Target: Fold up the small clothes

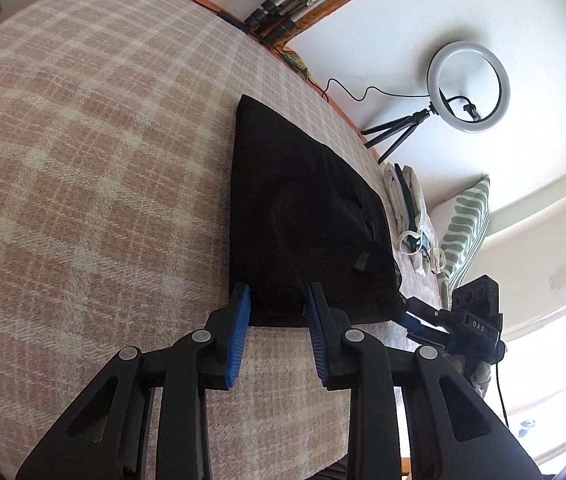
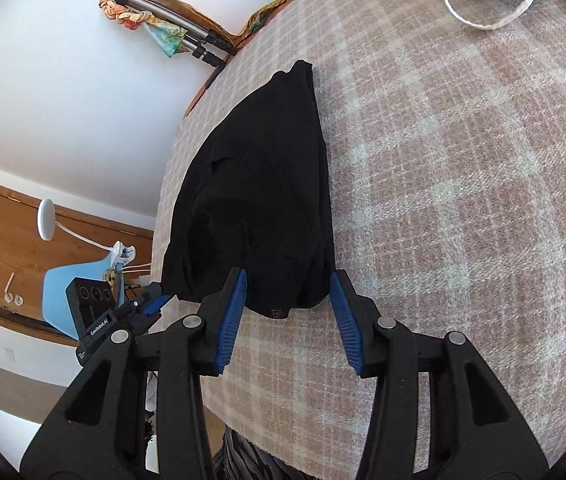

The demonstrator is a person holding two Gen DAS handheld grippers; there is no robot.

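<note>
Black cloth, a small garment, lies folded on the checked bed cover, its near hem toward six o'clock. Both grippers sit at that hem with blue pads spread: the left gripper straddles one corner, the right gripper the other, neither pinching, so the piece looks let go. Probably the fold has just been laid flat. At two o'clock in the left view, light clothes wait beside a striped pillow
</note>
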